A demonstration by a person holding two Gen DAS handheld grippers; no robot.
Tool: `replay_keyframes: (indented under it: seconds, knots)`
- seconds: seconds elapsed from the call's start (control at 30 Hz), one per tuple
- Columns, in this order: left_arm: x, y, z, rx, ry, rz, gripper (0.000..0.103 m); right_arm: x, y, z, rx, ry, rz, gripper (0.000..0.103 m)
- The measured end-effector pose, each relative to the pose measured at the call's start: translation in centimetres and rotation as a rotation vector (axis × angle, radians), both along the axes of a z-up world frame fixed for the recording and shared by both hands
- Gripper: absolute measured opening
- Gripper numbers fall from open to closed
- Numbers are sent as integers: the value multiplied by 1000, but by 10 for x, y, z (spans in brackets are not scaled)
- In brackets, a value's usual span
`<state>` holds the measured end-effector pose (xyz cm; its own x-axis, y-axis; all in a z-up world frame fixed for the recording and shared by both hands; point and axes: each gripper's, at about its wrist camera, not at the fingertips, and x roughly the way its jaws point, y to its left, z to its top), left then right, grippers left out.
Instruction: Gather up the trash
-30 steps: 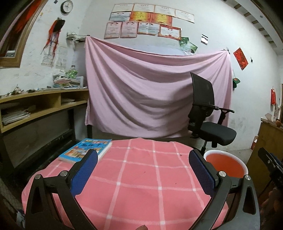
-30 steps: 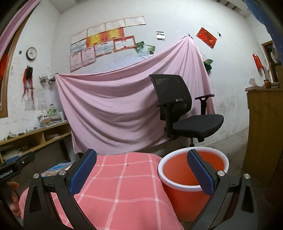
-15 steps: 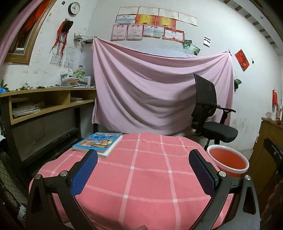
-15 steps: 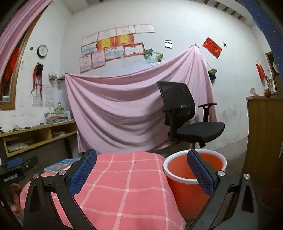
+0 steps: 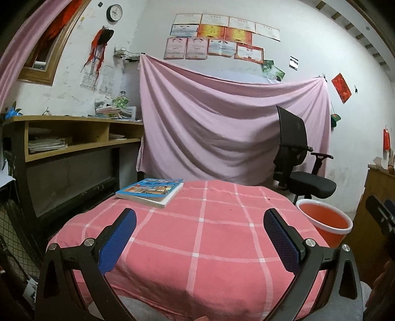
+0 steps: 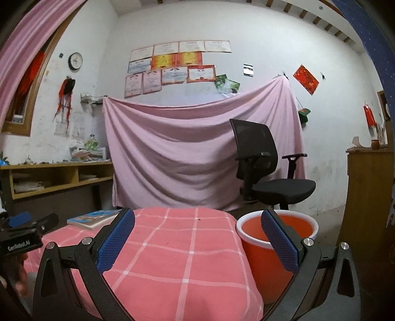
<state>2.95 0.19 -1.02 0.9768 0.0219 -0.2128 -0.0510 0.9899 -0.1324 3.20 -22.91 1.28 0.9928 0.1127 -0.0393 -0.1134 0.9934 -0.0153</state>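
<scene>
the orange bucket (image 6: pixel 276 232) with the white rim stands on the floor just beside the right edge of the worktop (image 5: pixel 202 237), in front of the black office chair (image 6: pixel 266 172). from your right wrist view its inside looks bare orange, though the blue pad of one finger covers part of it. no loose trash shows on the pink checked cloth that covers the worktop.

your right gripper (image 6: pixel 197 237) hangs above the near right part of the worktop with its jaws spread wide and nothing between them; one blue pad sits over the cloth, the other over the bucket's mouth. your left gripper (image 5: pixel 200 239) is level with the near edge of the worktop, jaws also wide apart and empty, pointing across the cloth.

a book (image 5: pixel 150 191) with a blue cover lies flat at the far left corner of the worktop, well apart from the bucket. behind it a pink sheet (image 5: pixel 222 128) hangs across the wall under a row of certificates (image 5: pixel 214 37). a wooden shelf unit (image 5: pixel 69 138) with stacked papers runs along the left wall, with a round clock (image 5: pixel 114 12) above it.
</scene>
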Motion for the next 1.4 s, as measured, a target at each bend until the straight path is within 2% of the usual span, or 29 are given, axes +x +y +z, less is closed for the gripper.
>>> replay_keyframes:
  seconds: [0.27,0.57,0.83,1.4]
  knots:
    - [-1,-5,-11,59,19,2,101,16,14,-17,-48,63,10,103]
    - [6,2,-17,24,27,28,101,22,10,-23,-37,107,4,103]
    - [11,-4,-20,53,49,22,101,24,5,-24,-18,131,-3,103]
    - [11,-3,-22,52,49,24,101,26,2,-26,-14,148,5,103]
